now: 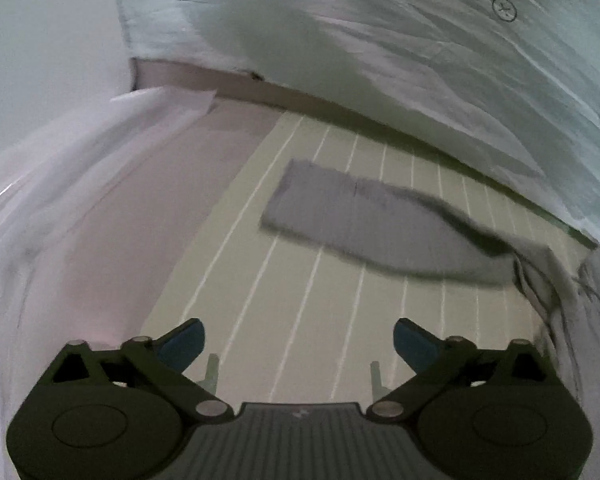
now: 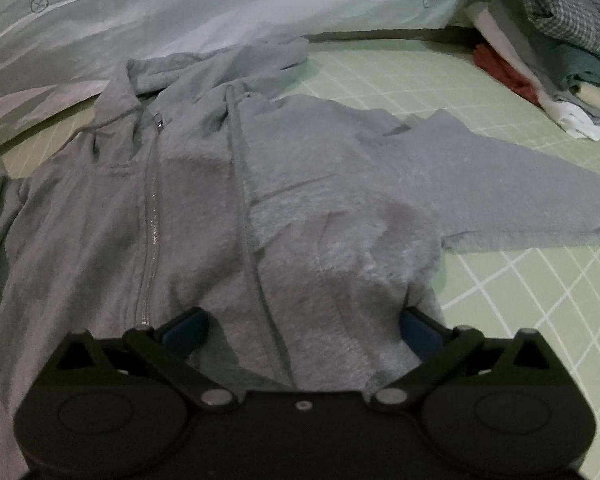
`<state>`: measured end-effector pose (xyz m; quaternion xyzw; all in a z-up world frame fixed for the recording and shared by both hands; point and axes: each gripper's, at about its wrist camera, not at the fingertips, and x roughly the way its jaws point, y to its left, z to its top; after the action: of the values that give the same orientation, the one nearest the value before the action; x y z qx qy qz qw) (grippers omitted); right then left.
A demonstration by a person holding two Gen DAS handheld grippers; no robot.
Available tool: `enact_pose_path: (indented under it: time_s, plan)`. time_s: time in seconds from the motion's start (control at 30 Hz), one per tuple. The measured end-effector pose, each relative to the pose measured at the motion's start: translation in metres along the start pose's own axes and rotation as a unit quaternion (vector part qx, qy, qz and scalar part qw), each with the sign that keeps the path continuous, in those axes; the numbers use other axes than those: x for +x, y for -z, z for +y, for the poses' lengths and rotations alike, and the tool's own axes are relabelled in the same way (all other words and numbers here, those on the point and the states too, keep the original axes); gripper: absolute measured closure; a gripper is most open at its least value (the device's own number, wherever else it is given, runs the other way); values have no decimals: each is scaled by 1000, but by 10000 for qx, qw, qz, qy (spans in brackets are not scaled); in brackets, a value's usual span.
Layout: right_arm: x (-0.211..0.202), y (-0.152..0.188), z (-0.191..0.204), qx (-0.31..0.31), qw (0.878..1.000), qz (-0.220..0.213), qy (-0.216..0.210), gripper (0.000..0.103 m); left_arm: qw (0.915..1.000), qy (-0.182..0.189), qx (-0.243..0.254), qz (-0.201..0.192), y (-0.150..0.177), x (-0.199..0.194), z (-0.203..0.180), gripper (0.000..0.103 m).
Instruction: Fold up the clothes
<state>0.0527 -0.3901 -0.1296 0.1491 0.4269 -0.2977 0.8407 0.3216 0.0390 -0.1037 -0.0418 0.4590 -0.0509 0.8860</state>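
Grey hoodie (image 2: 228, 216) between right gripper (image 2: 304, 332) fingers (image 2: 186, 330)

A soft grey zip-front hooded sweatshirt (image 2: 228, 208) has a silvery metal zipper (image 2: 152, 216) and a matching grey drawcord (image 2: 244, 184); its grey sleeve (image 1: 380, 220) lies on a pale green mat with a grid of thin white lines (image 2: 540, 280). A pale bluish-white sheet with small dark circle-and-cross motifs (image 1: 380, 40) lies behind. The stack of folded clothes (image 2: 548, 52) shows a grey-green and white check on top, then blue-grey, cream, white and red layers. Both black tongs, left (image 1: 299, 344) and right (image 2: 304, 336), carry blue pads.
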Motion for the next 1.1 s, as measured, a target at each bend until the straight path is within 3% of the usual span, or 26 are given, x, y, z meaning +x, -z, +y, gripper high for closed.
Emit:
enact_pose_path:
  time_s: [0.2,0.43,0.53,0.6,0.67,0.83,1.1]
  plan:
    - [4,-6,8,289,9994,53,203,0,9996,223,-137,73,-36,55,5,20]
    - [6,-9,10,379,9989,97,263,0,9991,266,314,-80,-45,74,-6,33]
    - [6,-8,10,377,9989,84,263,0,9990,191,358,-189,-47,76,-8,60]
    - [6,-8,10,373,9989,73,262,0,9990,153,343,-221,-48,77,-7,91]
    - [6,-8,10,371,9990,63,261,0,9992,241,230,-202,-49,77,-4,93]
    - [6,-9,9,364,9990,81,255,0,9987,50,424,-281,-36,66,6,93]
    - [5,-5,10,352,9991,0,248,0,9958,-814,365,-193,4,24,71,93]
